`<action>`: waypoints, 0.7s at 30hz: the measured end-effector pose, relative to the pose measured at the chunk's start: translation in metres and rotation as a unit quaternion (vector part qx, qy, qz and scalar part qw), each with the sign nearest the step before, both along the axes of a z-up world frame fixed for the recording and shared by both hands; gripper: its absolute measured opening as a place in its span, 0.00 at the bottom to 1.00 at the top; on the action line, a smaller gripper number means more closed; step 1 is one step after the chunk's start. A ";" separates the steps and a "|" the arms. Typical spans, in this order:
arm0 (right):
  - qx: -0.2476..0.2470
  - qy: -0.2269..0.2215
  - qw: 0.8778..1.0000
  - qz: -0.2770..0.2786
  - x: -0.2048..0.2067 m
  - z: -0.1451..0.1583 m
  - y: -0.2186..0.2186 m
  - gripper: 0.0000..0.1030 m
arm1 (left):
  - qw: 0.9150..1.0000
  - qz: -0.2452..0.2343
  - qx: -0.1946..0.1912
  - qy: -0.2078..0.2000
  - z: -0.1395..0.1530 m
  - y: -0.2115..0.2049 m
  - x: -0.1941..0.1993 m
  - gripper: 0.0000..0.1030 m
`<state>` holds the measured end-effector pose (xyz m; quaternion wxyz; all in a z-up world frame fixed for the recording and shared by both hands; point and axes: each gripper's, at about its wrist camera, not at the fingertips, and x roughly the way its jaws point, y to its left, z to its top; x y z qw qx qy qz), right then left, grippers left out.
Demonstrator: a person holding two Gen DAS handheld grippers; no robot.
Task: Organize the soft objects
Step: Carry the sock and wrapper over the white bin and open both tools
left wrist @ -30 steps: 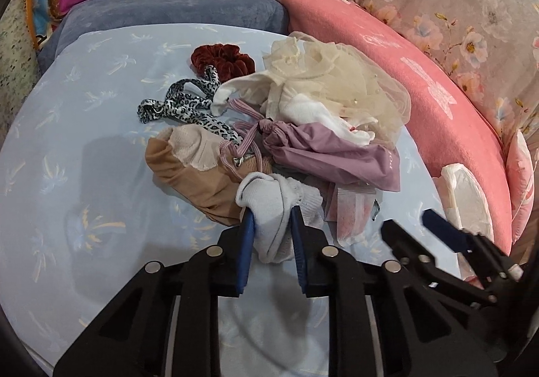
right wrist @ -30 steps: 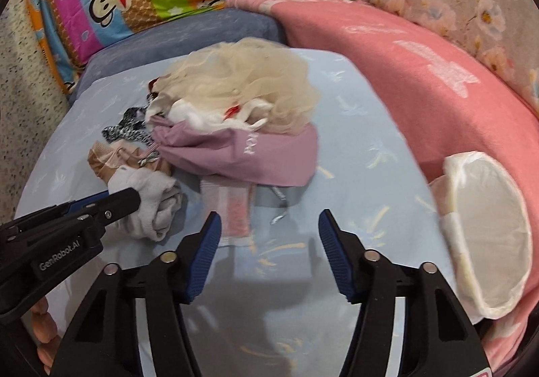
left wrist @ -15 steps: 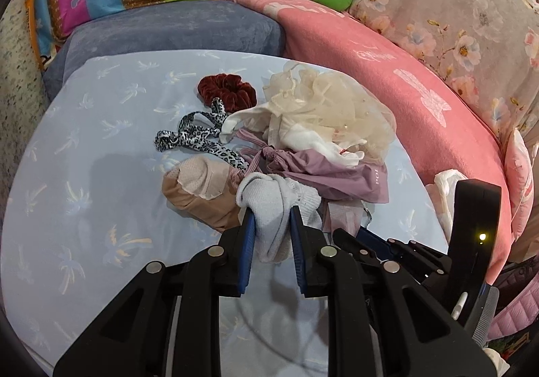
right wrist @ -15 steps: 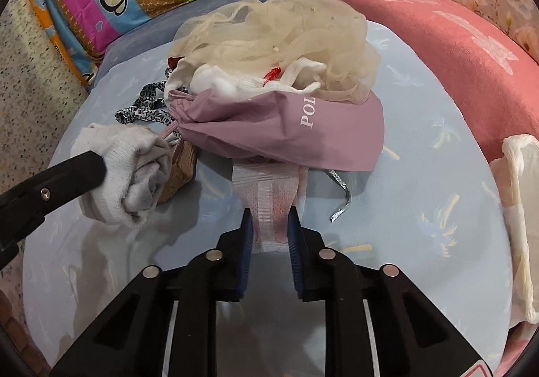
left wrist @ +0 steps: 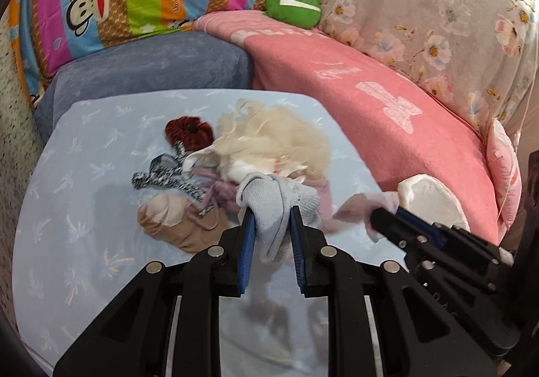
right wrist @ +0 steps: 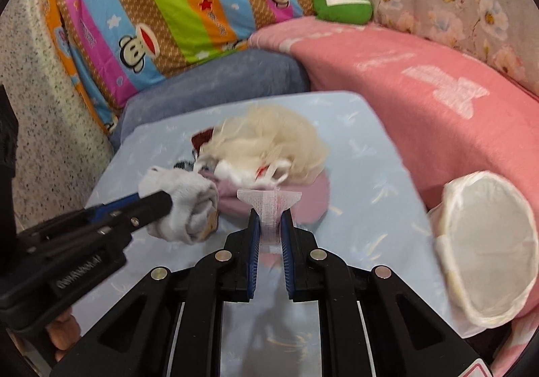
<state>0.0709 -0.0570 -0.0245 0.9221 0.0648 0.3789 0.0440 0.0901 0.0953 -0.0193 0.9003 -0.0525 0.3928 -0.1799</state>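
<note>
1. Left wrist: looking forward and down, close over the garment pile (left wrist: 256, 154) on the bed (left wrist: 77, 195).
2. Right wrist: alongside, same heading, sharing pile (right wrist: 269, 148) and pink blanket (right wrist: 421, 100).

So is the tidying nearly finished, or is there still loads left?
Loads left. Nothing looks sorted yet. In hand: the left gripper pinches a grey sock, and the right gripper pinches a pink mesh strip. The cream tulle, red scrunchie, leopard band and tan stocking are heaped together.
</note>
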 end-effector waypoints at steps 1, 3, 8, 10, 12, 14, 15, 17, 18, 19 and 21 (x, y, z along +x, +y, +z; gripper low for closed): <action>-0.002 -0.009 1.000 -0.005 -0.003 0.008 -0.006 0.11 | 1.000 -0.004 0.000 -0.005 0.003 -0.005 -0.001 0.20; -0.003 -0.023 1.000 -0.014 -0.010 0.022 -0.020 0.11 | 1.000 -0.015 -0.001 -0.015 0.011 -0.018 -0.004 0.20; -0.008 -0.054 0.997 -0.053 -0.026 0.048 -0.062 0.11 | 0.998 -0.050 -0.001 -0.037 0.025 -0.057 -0.009 0.20; -0.012 -0.061 0.995 -0.073 -0.033 0.055 -0.082 0.11 | 0.997 -0.066 0.000 -0.042 0.028 -0.072 -0.011 0.20; -0.015 -0.067 0.993 -0.094 -0.040 0.060 -0.102 0.11 | 0.995 -0.085 0.001 -0.046 0.031 -0.090 -0.013 0.20; -0.019 -0.073 0.991 -0.115 -0.047 0.064 -0.121 0.11 | 0.994 -0.100 0.004 -0.050 0.031 -0.107 -0.014 0.20; -0.021 -0.074 0.989 -0.127 -0.050 0.065 -0.133 0.11 | 0.993 -0.109 0.006 -0.050 0.031 -0.117 -0.015 0.20; -0.020 -0.074 0.986 -0.147 -0.055 0.065 -0.152 0.11 | 0.991 -0.125 0.009 -0.051 0.030 -0.136 -0.017 0.20; -0.019 -0.073 0.985 -0.155 -0.059 0.064 -0.159 0.11 | 0.990 -0.132 0.010 -0.052 0.029 -0.145 -0.017 0.20; -0.020 -0.072 0.984 -0.163 -0.061 0.063 -0.167 0.11 | 0.989 -0.138 0.011 -0.052 0.029 -0.152 -0.018 0.20; -0.023 -0.068 0.982 -0.177 -0.064 0.059 -0.180 0.11 | 0.987 -0.151 0.015 -0.052 0.028 -0.166 -0.020 0.20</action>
